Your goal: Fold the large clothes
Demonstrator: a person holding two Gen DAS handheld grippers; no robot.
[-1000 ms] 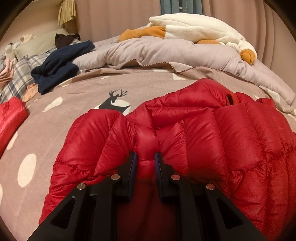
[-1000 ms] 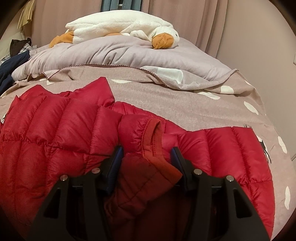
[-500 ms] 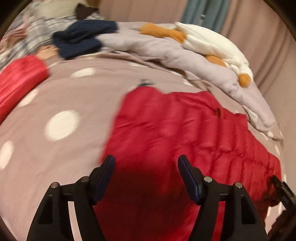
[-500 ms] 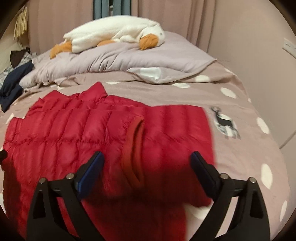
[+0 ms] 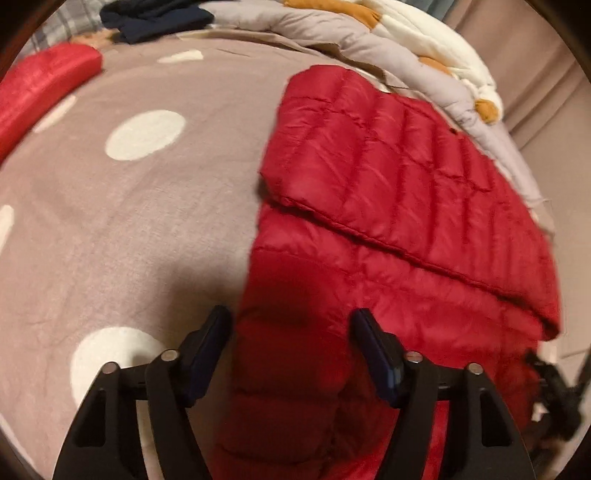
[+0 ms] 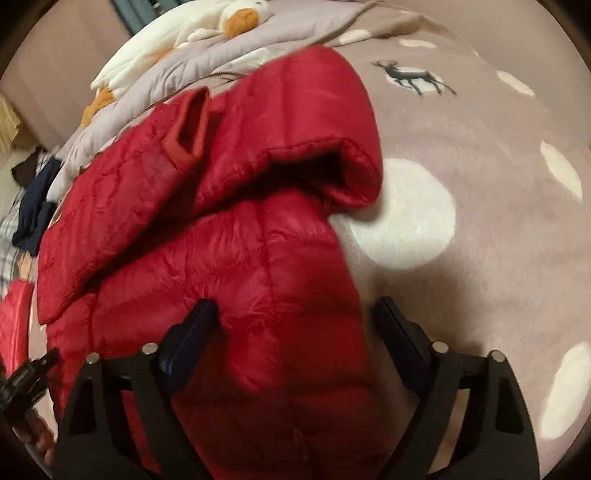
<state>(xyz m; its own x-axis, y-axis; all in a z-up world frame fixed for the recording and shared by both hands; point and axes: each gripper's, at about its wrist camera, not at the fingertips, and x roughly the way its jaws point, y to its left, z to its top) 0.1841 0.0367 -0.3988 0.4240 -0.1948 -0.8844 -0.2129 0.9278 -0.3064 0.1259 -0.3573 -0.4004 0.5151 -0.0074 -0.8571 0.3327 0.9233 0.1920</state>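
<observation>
Our left gripper (image 5: 290,345) spread wide, gripping nothing, our right gripper (image 6: 295,332) likewise agape and empty, both above the quilted red puffer jacket (image 5: 399,206), folded over itself on the taupe polka-dot bedspread (image 5: 122,206), white plush goose (image 6: 177,26) beyond.

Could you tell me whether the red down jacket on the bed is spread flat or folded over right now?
Folded over: the red down jacket has one quilted layer lying on another, its edge crossing the lower layer.
</observation>
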